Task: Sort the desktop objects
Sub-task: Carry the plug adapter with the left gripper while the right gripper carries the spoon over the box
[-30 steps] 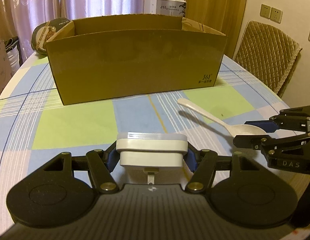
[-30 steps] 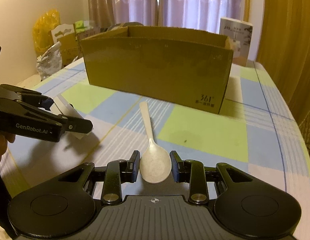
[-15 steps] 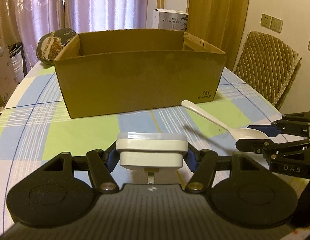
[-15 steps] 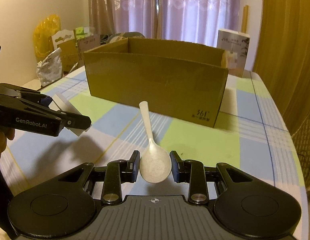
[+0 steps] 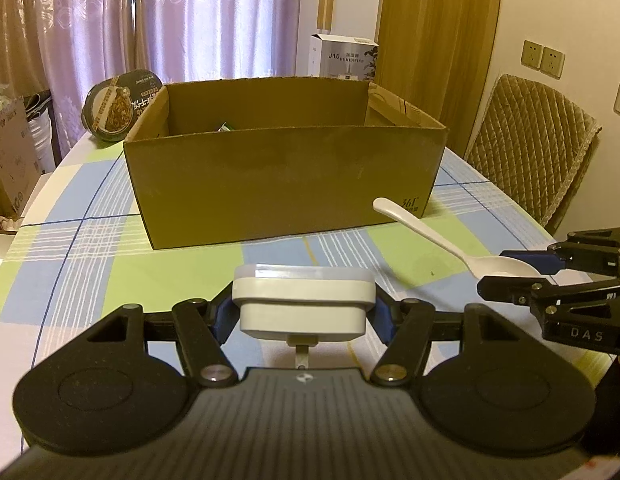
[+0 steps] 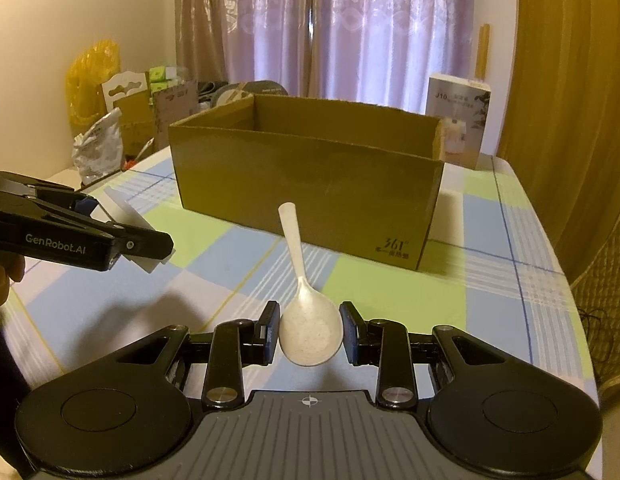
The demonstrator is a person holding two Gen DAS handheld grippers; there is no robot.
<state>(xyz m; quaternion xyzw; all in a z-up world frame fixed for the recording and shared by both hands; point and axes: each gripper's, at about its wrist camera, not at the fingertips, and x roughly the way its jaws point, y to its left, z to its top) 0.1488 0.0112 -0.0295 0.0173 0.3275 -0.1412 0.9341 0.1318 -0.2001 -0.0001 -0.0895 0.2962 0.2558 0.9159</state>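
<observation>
My left gripper [image 5: 303, 314] is shut on a white plug-in charger [image 5: 304, 300], held in the air above the checked tablecloth. My right gripper [image 6: 310, 334] is shut on the bowl of a white spoon [image 6: 306, 312], whose handle points toward the open cardboard box [image 6: 306, 184]. In the left wrist view the spoon [image 5: 438, 236] and the right gripper [image 5: 522, 274] appear at the right, in front of the box [image 5: 286, 184]. The left gripper [image 6: 122, 232] with the charger [image 6: 130, 224] shows at the left of the right wrist view. Something green [image 5: 227, 127] lies inside the box.
A round noodle bowl [image 5: 118, 106] stands behind the box on the left and a white carton [image 5: 342, 58] behind it on the right. A quilted chair [image 5: 530, 148] stands at the table's right edge. Bags and boxes [image 6: 110, 128] crowd the far left.
Both grippers have risen with their loads, so the box's inside has come into view. The spoon has lifted off the cloth.
</observation>
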